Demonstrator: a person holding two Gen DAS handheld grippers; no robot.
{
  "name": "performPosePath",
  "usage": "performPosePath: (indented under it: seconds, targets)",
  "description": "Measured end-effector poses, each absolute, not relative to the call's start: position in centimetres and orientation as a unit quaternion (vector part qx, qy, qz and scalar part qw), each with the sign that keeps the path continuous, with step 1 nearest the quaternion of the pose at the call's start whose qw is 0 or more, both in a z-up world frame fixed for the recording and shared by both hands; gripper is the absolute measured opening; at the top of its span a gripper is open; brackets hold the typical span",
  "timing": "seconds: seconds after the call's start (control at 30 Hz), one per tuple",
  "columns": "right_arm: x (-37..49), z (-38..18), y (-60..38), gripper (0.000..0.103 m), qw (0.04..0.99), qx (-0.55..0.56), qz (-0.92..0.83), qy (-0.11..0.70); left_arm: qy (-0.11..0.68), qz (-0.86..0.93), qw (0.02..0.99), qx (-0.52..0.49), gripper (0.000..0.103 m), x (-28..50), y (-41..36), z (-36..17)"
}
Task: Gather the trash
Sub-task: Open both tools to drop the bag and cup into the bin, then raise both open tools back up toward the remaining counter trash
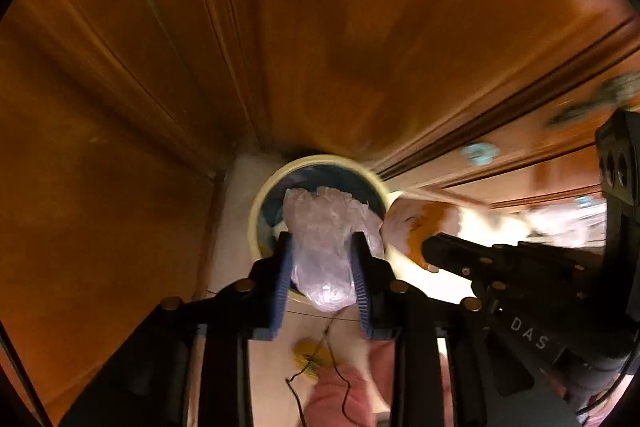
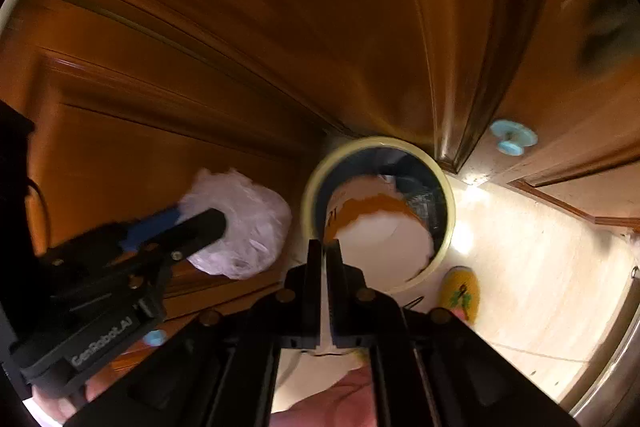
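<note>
A round bin with a pale yellow rim [image 1: 256, 211] [image 2: 448, 195] and dark liner stands on the floor in a corner of wooden cabinets. My left gripper [image 1: 322, 239] is shut on a crumpled clear plastic bag [image 1: 324, 243] [image 2: 248, 227], held over the bin in its own view. My right gripper [image 2: 325, 245] is shut on the edge of a white and orange paper cup [image 2: 376, 223] [image 1: 416, 223], held above the bin's mouth. In the left wrist view the right gripper [image 1: 430, 249] comes in from the right beside the bin.
Wooden cabinet doors [image 1: 320, 27] [image 2: 240, 27] rise close behind the bin. A pale tiled floor [image 2: 540, 251] spreads to the right. A yellow slipper [image 2: 460, 293] [image 1: 312, 355] lies near the bin. A light blue knob [image 2: 512, 139] sits on the woodwork. A metal edge [image 2: 616, 355] curves at right.
</note>
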State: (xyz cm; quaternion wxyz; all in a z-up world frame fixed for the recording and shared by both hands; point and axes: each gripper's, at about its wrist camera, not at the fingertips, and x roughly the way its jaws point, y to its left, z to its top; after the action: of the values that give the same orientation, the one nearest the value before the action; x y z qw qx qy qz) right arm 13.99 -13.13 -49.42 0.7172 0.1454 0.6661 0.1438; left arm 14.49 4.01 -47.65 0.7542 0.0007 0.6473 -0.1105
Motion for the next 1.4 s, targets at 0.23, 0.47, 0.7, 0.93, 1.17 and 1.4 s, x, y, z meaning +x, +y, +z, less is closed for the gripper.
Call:
performPosePath:
  seconds: [0.23,0.47,0.7,0.93,1.17,1.4]
  targets:
    - [14.5,-56.0,-13.4,0.033,0.695,0.142,0.129,0.693,0.649,-0.100,0.753,0.037,0.063,15.2,3.1,-53.6]
    - [14.0,-55.2,-13.5,0.034,0.717,0.121,0.128,0.674,0.621,-0.083,0.777,0.057,0.063,15.4,3.4,-53.5]
    - [13.7,-52.3,-13.8,0.034,0.728,0.111,0.134,0.663,0.590,-0.089,0.800,0.060,0.063,15.2,3.7,-50.2]
    - [13.5,-47.6,-13.4,0.034,0.734,0.095,0.137,0.658,0.591,-0.095,0.799,0.061,0.060,14.6,3.4,-44.7]
    - [11.7,-38.7,-12.7,0.034,0.753,0.070,0.139,0.639,0.585,-0.081,0.806,0.028,0.059,13.1,4.7,-36.4]
    - [9.3,-27.4,-12.8,0.045,0.791,0.066,0.145,0.591,0.570,-0.082,0.818,-0.009,0.059,11.3,6.4,-26.4]
